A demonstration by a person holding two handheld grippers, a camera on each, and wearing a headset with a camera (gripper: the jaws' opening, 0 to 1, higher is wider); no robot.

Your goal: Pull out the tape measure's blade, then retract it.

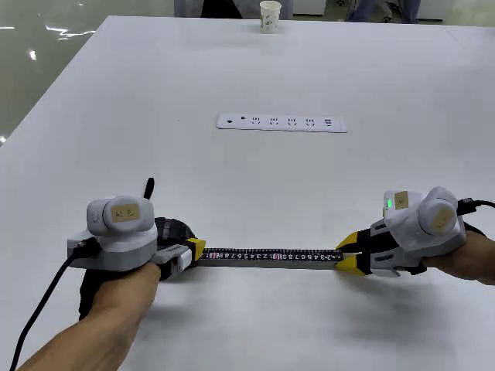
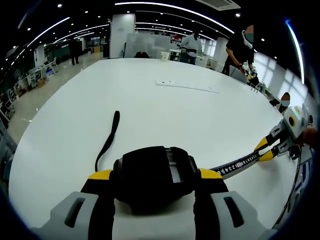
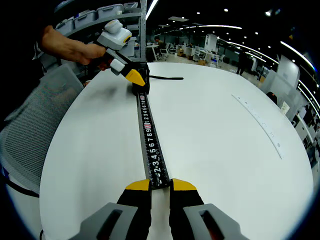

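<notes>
Black tape measure (image 2: 155, 175) at near side of desk (image 1: 232, 178), clamped between left gripper's (image 1: 191, 249) fingers. Blade (image 1: 267, 254) out, level, running to right gripper (image 1: 346, 253), fingers pinched on its tip. Forearms low, spread wide.

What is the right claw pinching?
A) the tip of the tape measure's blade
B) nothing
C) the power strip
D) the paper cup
A: the right claw is shut on the tip of the blade, which runs across the table to the black case held in the left claw.
</notes>
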